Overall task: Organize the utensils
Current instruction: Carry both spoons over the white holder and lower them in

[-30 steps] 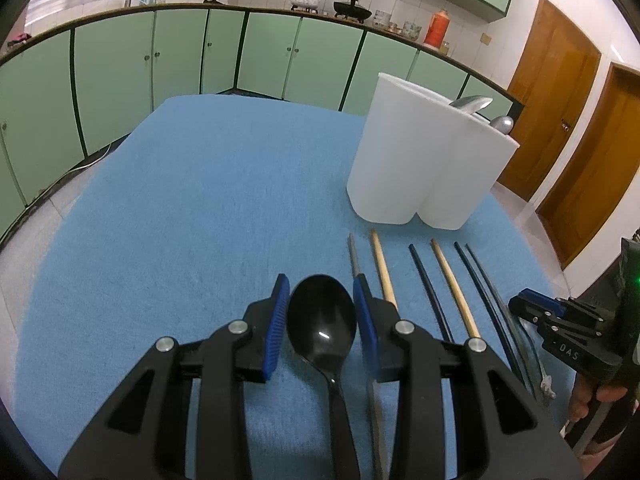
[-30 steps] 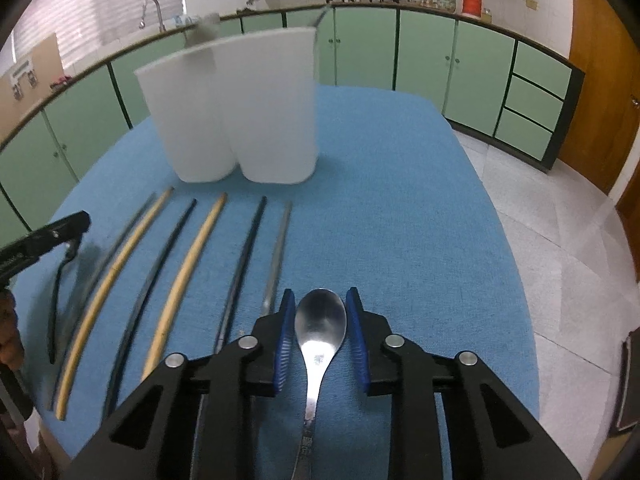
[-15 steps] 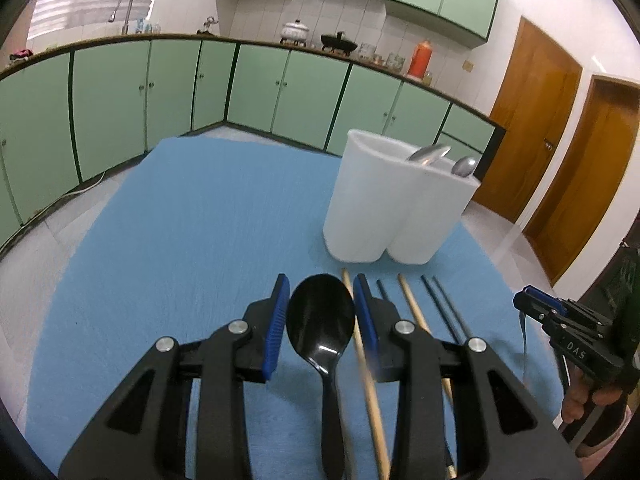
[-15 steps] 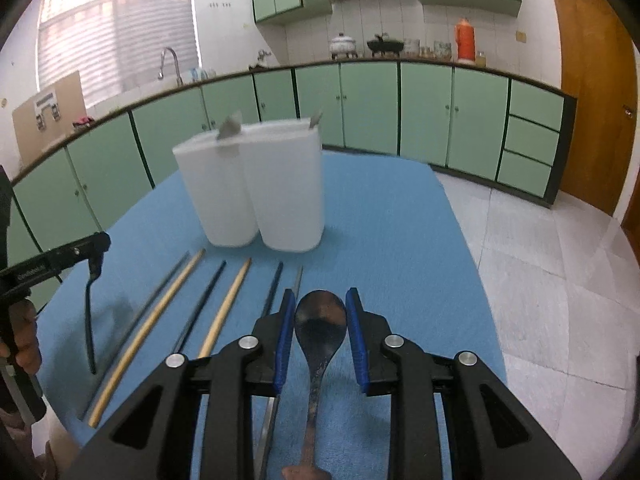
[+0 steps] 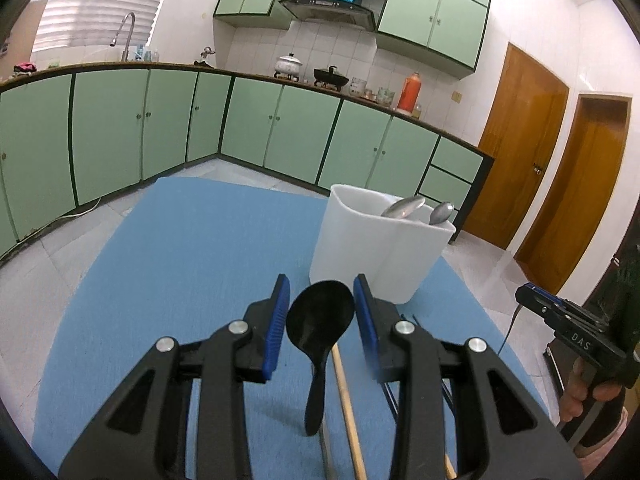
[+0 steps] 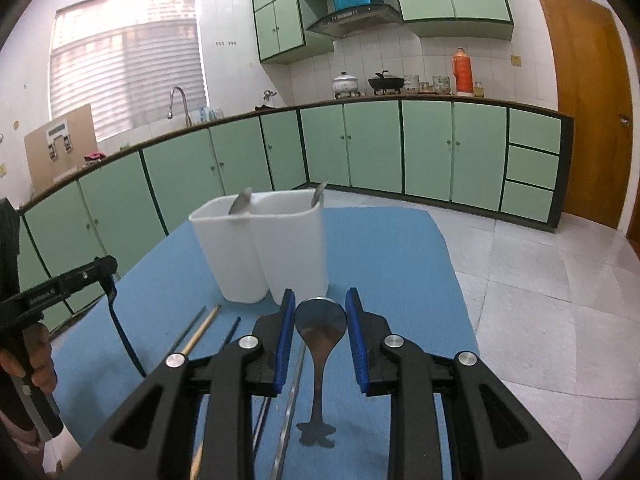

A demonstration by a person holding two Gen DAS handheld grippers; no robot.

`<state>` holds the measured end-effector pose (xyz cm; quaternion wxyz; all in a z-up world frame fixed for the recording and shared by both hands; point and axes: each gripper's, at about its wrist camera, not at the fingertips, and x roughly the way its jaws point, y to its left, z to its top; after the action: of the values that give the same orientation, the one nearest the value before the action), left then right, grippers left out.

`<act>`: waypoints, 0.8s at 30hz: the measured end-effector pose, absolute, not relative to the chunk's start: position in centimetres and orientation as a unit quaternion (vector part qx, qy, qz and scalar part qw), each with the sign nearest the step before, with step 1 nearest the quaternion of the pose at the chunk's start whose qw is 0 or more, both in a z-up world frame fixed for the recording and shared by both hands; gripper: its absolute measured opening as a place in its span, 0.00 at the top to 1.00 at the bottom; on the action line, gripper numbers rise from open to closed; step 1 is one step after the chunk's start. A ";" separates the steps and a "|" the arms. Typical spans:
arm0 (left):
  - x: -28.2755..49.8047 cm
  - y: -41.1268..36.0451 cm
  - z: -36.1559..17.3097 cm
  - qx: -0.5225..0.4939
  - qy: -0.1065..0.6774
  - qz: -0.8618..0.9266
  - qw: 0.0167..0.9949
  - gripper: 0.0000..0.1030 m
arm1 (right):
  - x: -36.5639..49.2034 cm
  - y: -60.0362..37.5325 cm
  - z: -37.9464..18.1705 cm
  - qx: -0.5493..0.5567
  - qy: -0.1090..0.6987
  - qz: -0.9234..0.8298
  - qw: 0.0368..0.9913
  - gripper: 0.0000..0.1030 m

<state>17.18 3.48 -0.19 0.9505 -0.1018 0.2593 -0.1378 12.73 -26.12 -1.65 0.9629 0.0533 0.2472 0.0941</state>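
On the blue mat (image 5: 180, 264): white holder (image 5: 372, 248) with two spoons inside. Left gripper (image 5: 320, 312) clamps black spoon (image 5: 318, 328); right gripper (image 6: 320, 320) clamps metal spoon (image 6: 320, 328). Only the right view shows the handle's flared end (image 6: 316, 434).

We're in a home kitchen, no doubt about it. Mint-green base cabinets (image 6: 424, 148) run along the walls under a dark countertop (image 5: 256, 76), with matching wall cupboards (image 5: 432, 8) overhead. There's the range hood (image 6: 356, 20), and under it a white pot (image 5: 287, 65) and a black wok (image 5: 330, 76) on what looks like a stove. We spot a tall faucet (image 6: 179, 104) by the blinded window (image 6: 128, 56), white wall tiles (image 5: 332, 46), an orange thermos (image 6: 463, 69), and wooden doors (image 5: 520, 144) leading off the tiled floor (image 6: 540, 276).
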 end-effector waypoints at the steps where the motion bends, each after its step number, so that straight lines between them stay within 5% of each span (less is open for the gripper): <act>1: 17.2 3.5 -0.2 -0.101 0.258 -0.138 0.951 0.69 | 12.8 -26.2 -1.7 0.055 0.247 0.094 0.963 0.75; 24: 21.3 1.5 7.2 -0.095 0.166 -0.163 0.968 0.69 | 15.6 -25.7 6.0 0.032 0.164 0.114 0.979 0.75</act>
<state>21.25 1.48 7.18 0.9679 -0.0954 0.1658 -0.1629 15.64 -25.67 6.03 0.9794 0.0318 0.1640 0.1138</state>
